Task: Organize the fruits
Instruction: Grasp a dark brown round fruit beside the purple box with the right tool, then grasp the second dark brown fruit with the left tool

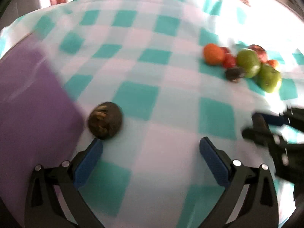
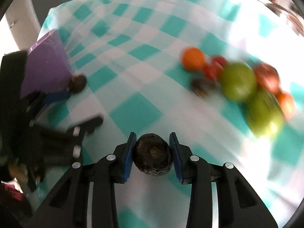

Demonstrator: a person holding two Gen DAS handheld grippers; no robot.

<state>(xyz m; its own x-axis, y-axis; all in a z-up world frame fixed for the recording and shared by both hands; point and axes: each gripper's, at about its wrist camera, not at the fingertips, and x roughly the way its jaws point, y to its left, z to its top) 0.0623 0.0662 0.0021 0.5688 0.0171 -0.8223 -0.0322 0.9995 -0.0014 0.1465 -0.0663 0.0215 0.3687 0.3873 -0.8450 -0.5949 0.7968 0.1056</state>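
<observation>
My right gripper (image 2: 153,148) is shut on a dark brown round fruit (image 2: 152,158) held just above the checked cloth. My left gripper (image 1: 151,146) is open and empty. A second dark brown fruit (image 1: 105,123) lies on the cloth just beyond its left finger, next to a purple box (image 1: 28,102); both also show in the right wrist view, the fruit (image 2: 77,83) beside the box (image 2: 45,68). A pile of fruit lies far right: an orange (image 1: 213,54), green apples (image 1: 248,62), red fruits (image 1: 229,59) and a third dark fruit (image 1: 235,73).
The table is covered by a teal and white checked cloth (image 1: 138,96). The right gripper shows at the right edge of the left wrist view (image 1: 266,127). The left gripper shows at the left of the right wrist view (image 2: 62,104). Both views are motion-blurred.
</observation>
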